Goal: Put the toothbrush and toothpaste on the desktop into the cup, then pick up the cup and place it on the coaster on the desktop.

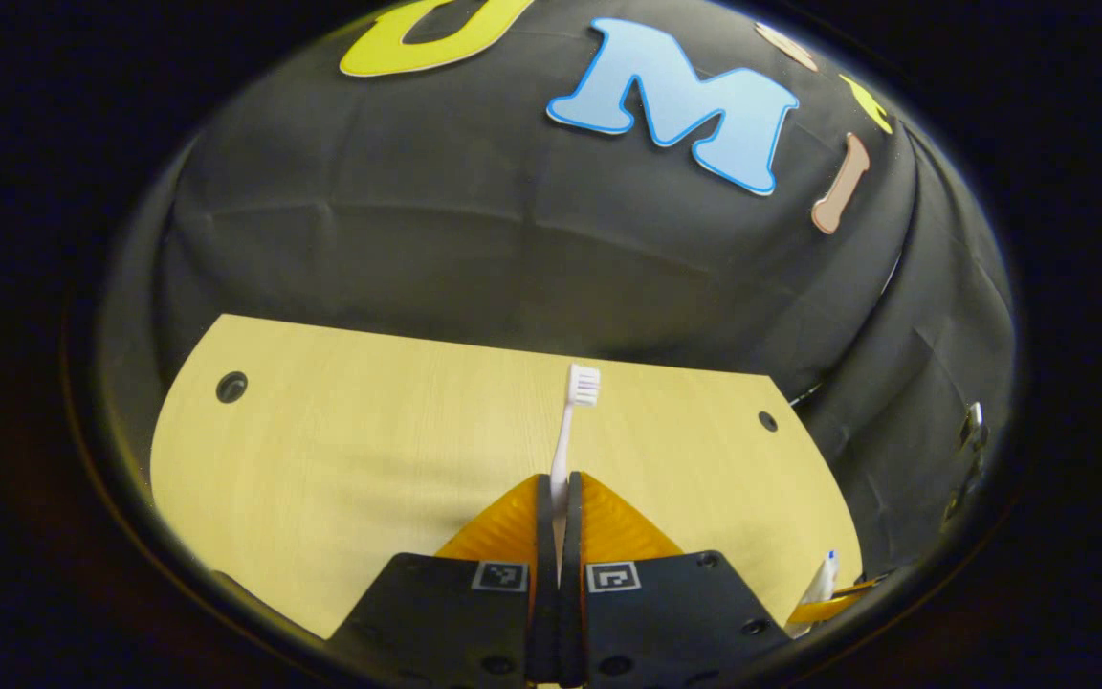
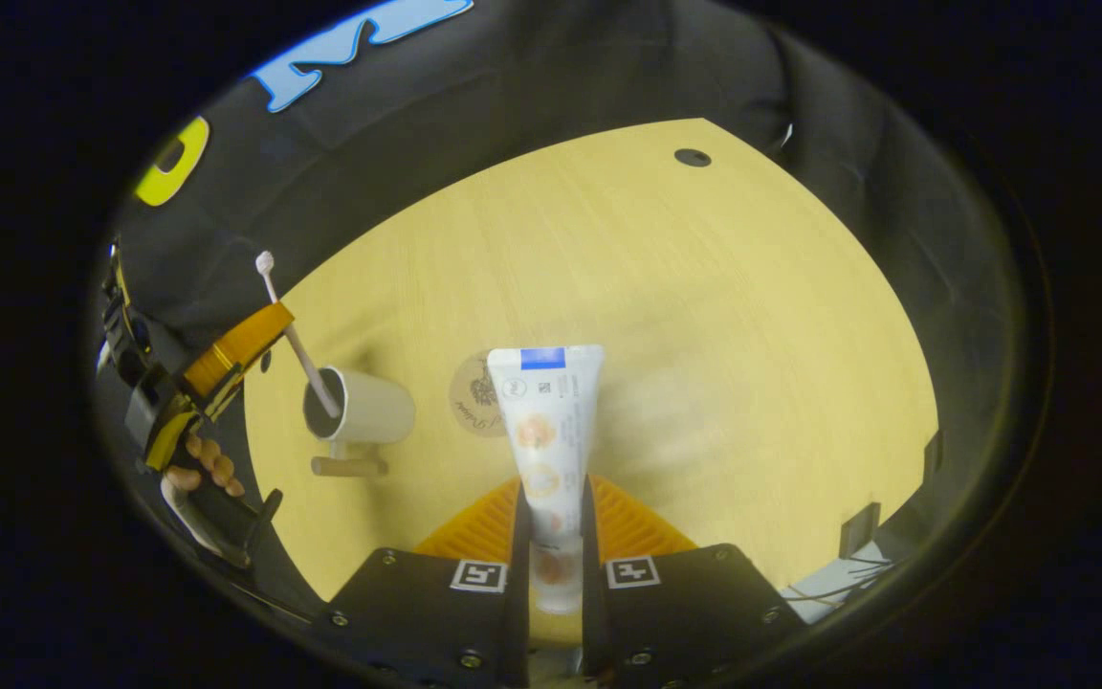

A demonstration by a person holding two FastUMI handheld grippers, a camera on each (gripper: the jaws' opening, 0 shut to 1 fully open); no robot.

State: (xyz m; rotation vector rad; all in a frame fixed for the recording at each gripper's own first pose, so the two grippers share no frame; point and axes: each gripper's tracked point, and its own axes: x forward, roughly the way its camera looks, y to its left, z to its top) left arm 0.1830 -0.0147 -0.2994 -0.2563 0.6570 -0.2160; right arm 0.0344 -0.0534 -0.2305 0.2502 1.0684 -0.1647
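Note:
In the left gripper view my left gripper [image 1: 561, 483] is shut on the handle of a white toothbrush [image 1: 572, 411], bristle head pointing away. In the right gripper view my right gripper [image 2: 554, 488] is shut on a white toothpaste tube [image 2: 546, 421], held above the table with its flat end forward. At the left of that view stands a white cup [image 2: 369, 407] with a wooden handle. There the left gripper [image 2: 274, 321] holds the toothbrush [image 2: 295, 340], whose lower end reaches into the cup's dark mouth. A round coaster [image 2: 470, 397] lies just right of the cup, partly hidden behind the tube.
The light wooden tabletop [image 2: 704, 335] has small round holes near its far corners [image 2: 693, 157]. Black cloth walls close in behind and on both sides. A hand [image 2: 207, 469] holds the left gripper at the table's left edge. The right gripper with the tube's end [image 1: 824, 588] shows low right in the left gripper view.

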